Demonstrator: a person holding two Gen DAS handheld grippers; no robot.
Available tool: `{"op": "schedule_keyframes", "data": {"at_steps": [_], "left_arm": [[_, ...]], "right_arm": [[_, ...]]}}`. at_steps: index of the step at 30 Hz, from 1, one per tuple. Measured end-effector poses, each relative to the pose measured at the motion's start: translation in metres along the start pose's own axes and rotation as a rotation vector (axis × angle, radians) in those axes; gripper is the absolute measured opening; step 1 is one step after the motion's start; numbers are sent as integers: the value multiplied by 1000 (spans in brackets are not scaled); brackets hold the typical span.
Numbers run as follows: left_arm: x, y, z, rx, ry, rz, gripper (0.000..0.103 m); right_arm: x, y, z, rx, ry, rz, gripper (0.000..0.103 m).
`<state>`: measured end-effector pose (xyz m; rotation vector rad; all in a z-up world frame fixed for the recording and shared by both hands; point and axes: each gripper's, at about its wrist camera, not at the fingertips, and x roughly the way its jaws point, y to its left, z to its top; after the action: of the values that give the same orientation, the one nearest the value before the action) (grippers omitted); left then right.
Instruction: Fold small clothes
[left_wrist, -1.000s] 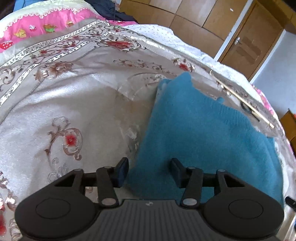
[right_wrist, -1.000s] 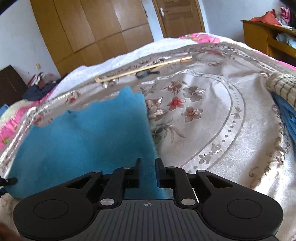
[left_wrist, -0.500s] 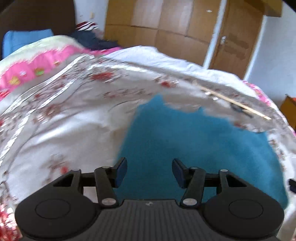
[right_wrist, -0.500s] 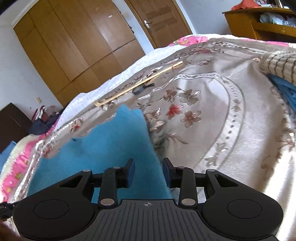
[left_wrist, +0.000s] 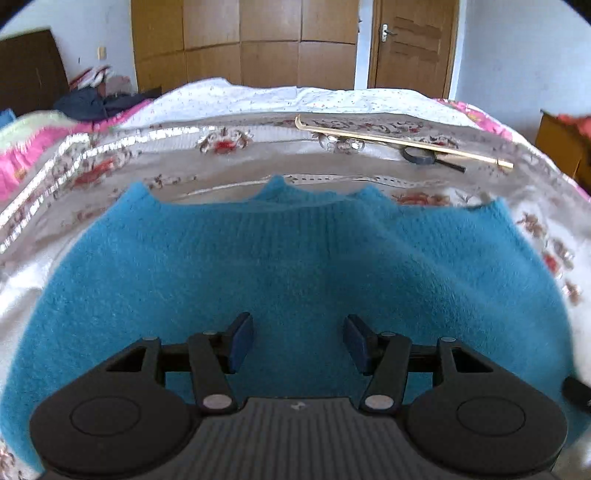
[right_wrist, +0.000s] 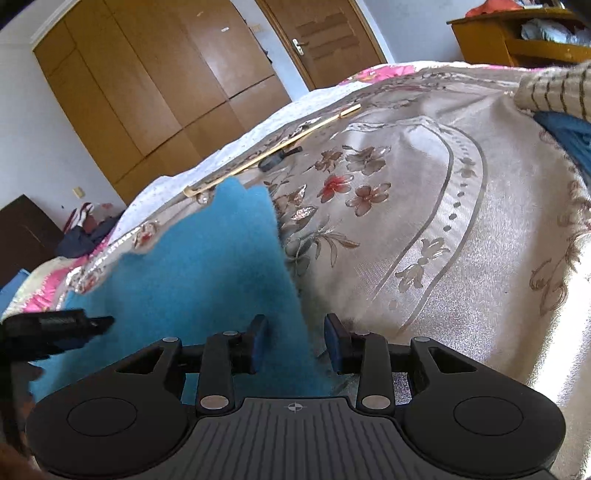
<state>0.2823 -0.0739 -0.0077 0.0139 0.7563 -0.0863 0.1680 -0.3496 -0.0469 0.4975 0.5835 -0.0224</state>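
A fuzzy blue sweater (left_wrist: 288, 266) lies flat on the floral bedspread (left_wrist: 92, 173), its ribbed neckline at the far side. My left gripper (left_wrist: 298, 341) is open and empty above the sweater's near middle. In the right wrist view the sweater (right_wrist: 207, 266) fills the left half. My right gripper (right_wrist: 295, 341) is open, with the sweater's right edge running between its fingers. The left gripper shows there as a dark shape (right_wrist: 55, 326) at the left edge.
A long wooden stick (left_wrist: 402, 142) and a small black object (left_wrist: 424, 157) lie on the bed beyond the sweater. A striped beige garment (right_wrist: 554, 88) and a dark blue cloth (right_wrist: 565, 136) sit at the bed's right. Wardrobe doors (left_wrist: 243, 40) stand behind.
My right gripper has opened from nearly shut. My left gripper has swung right from the sweater's left edge to over its middle, and the view has tilted up.
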Motion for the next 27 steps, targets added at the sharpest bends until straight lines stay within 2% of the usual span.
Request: {"op": "schedule_keyframes", "data": {"at_steps": [5,10,15,21,24,27], "left_arm": [[-2,-3,3,8,15,26,66],[0,-10,0,34,13,57,66],[-1,-9,1,28,20,58,66],[-2,-5,1,18,24,36,66],[-2,-5,0,16,22,31,66],[-2,-5,0,15,21,26,66]], "right_arm": [[1,-3,2,10,14,21,33],[-15,-3,4,33,3,36,36],[-38,4,4,55,-2,84,36],[-73,12,-14,81,5,111,37],[-78,18,-22,60,42,127,37],[-69,24,-30,80,114,166,40]]}}
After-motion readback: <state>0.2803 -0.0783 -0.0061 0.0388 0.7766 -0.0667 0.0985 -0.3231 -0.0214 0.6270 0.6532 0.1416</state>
